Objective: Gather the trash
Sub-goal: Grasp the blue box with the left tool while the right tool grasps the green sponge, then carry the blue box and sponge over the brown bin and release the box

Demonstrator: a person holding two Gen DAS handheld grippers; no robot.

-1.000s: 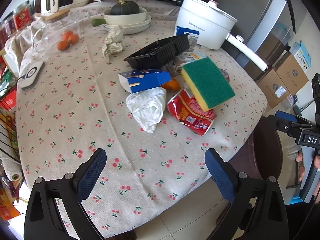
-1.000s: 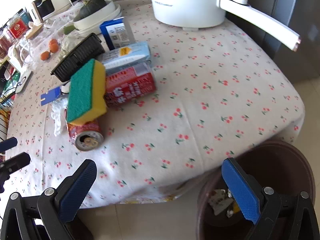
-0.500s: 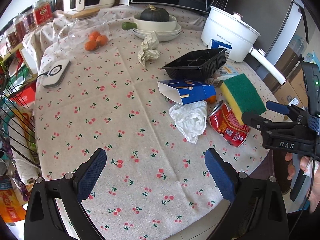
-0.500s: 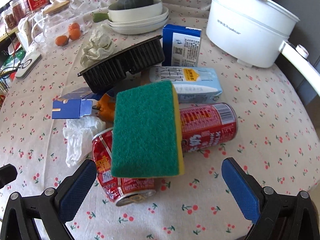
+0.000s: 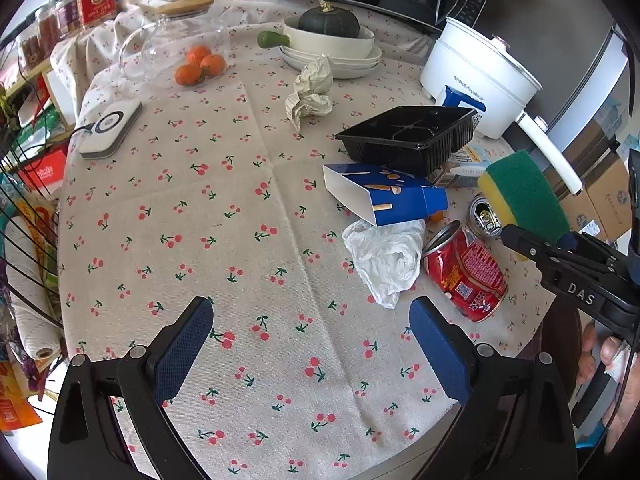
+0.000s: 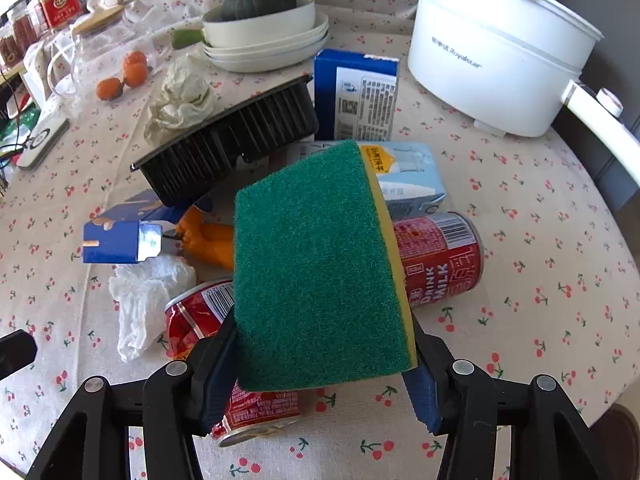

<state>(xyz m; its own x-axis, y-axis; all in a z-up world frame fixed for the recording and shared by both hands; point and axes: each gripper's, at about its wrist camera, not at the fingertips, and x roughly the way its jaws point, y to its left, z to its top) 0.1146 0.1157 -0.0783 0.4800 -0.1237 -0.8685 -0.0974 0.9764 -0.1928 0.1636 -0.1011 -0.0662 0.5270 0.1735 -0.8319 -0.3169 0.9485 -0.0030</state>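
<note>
A green and yellow sponge (image 6: pixel 320 272) lies tilted on top of two red cans (image 6: pixel 440 256) in the trash pile. My right gripper (image 6: pixel 322 344) is closing, and its blue pads touch both sides of the sponge's near end. In the left wrist view the sponge (image 5: pixel 524 196) shows in the right gripper (image 5: pixel 536 236). Around it lie a white tissue (image 5: pixel 384 256), an open blue box (image 5: pixel 384 200), a black plastic tray (image 5: pixel 408 136), a milk carton (image 6: pixel 408 176) and crumpled paper (image 5: pixel 312 92). My left gripper (image 5: pixel 312 332) hangs open over bare cherry-print cloth, short of the tissue.
A white electric pot (image 6: pixel 492 52) with a long handle stands at the back right. A bowl stack with a dark squash (image 6: pixel 260 20), a glass jar with oranges (image 5: pixel 196 64) and a white device (image 5: pixel 110 128) sit further back. A brown bin (image 6: pixel 620 420) shows beyond the table's near right edge.
My right gripper came in from above the bin and the table edge to the pile, and its jaws closed onto the sponge. The left gripper drifted slightly, still open.
</note>
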